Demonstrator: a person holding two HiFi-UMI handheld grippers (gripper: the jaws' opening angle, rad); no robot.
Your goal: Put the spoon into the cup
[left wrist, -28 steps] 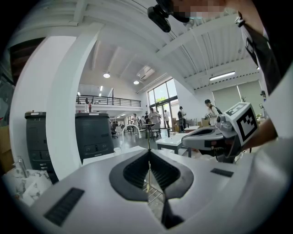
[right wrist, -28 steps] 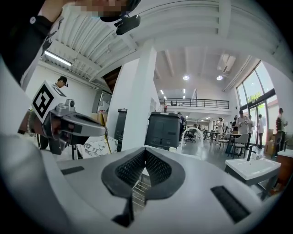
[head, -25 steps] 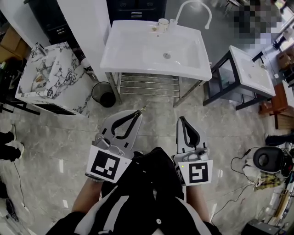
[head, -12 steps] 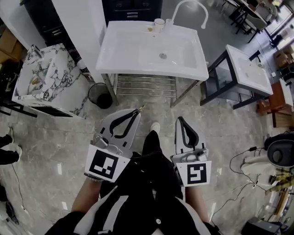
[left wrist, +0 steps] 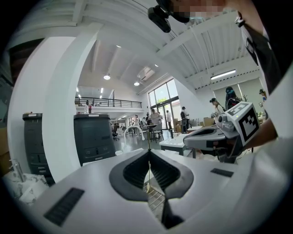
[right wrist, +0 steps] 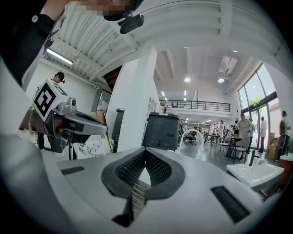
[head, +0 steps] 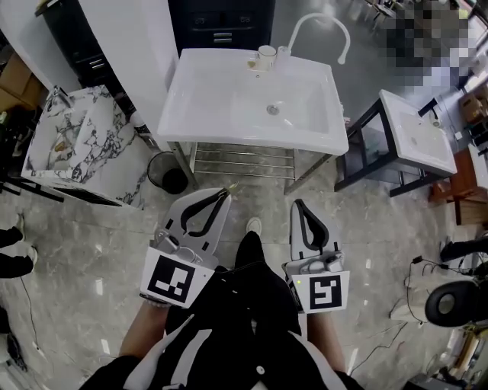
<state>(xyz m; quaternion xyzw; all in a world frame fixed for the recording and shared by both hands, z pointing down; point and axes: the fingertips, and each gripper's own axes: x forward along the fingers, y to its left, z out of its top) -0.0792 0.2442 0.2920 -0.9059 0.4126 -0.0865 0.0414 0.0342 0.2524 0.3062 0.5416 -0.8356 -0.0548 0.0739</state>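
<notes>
Spoon [head: 232, 185] first, in the head view: only a thin pale tip of it shows, poking out past the closed tips of the left tongs [head: 225, 192], which are held out low in front of the person. The right tongs [head: 299, 204] are alongside, tips together with nothing in them. The cup [head: 266, 52] stands at the back rim of the white basin [head: 221, 99], beside the curved tap [head: 320, 23] and well apart from both tongs.

Left gripper view: the tongs [left wrist: 149, 151] are clenched on the spoon [left wrist: 149, 142], a narrow sliver running up between the pads and out past their tips. Which end sticks out I cannot tell.

Right gripper view: the tongs [right wrist: 145, 149] are clenched, and only floor and a rack show through the gap behind the tips.

Handling, as I judge it: the spoon looks light, stiff and thin, probably slick, so it could swivel in the pads. A hold partway along the handle suits it. The cup looks small and easily tipped, so the spoon should go in gently.
</notes>
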